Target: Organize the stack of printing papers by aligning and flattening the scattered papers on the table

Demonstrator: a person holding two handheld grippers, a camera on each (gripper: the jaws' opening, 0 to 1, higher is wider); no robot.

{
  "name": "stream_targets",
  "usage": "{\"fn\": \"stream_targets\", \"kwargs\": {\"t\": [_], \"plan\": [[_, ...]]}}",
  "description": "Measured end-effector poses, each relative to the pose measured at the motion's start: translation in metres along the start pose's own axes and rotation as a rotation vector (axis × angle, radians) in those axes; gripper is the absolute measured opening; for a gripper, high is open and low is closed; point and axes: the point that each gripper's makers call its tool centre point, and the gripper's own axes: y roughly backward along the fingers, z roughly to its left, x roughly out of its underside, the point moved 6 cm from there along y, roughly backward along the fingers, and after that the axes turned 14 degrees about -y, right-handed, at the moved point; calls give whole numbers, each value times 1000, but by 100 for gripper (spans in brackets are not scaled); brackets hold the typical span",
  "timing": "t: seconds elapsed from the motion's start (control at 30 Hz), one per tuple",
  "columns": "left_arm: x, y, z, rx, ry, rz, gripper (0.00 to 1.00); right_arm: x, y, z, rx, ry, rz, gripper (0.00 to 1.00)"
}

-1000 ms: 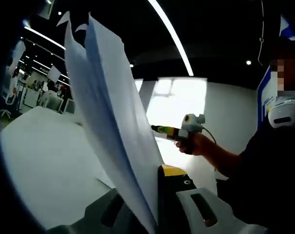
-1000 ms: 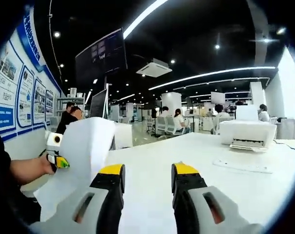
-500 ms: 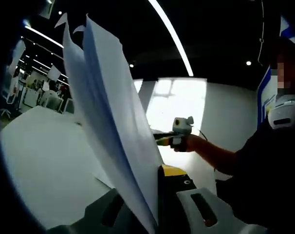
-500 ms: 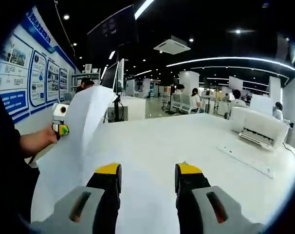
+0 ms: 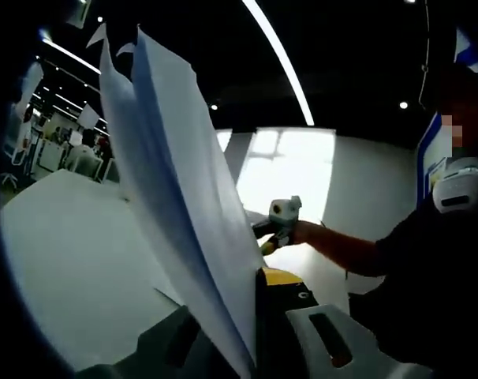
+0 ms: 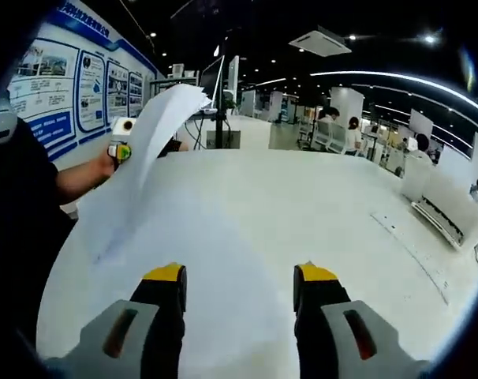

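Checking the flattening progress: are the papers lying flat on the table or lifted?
Lifted: the left claw holds the papers raised and curling above the white table.

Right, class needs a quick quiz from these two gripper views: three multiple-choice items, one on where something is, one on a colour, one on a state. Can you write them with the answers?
1. Where are the printing papers?
A. Lying flat under the printer
B. Held up off the table by the left gripper
C. Between the right gripper's jaws

2. What colour are the tips of the right gripper?
A. Yellow
B. Red
C. Green

3. What state is the right gripper in?
A. Shut on a sheet
B. Shut on nothing
C. Open, holding nothing

Answers:
1 B: the sheets rise from the left gripper, and the right gripper view shows them lifted above the white table.
2 A: both jaw tips are yellow.
3 C: its jaws stand apart with bare table between them.
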Motion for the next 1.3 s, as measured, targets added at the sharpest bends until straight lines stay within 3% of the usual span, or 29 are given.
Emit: {"fn": "stream_targets", "kwargs": {"t": [0.23, 0.5, 0.83, 0.97, 1.2, 1.3], "plan": [[0, -1, -2, 0, 2, 0, 7, 16, -12, -16, -17, 1, 75, 50], [0, -3, -5, 4, 6, -2, 7, 26, -9, -21, -5, -51, 85, 47], [0, -3, -7, 1, 5, -6, 7, 33, 0, -8, 61, -100, 73, 34], [0, -4, -8, 2, 4, -5, 7, 39, 8, 0, 77, -105, 49, 21], [0, -4, -9, 0, 5, -3, 7, 45, 22, 13, 151, -96, 35, 7], [0, -4, -7, -4, 5, -3, 7, 42, 27, 17, 157, -153, -27, 0]]}}
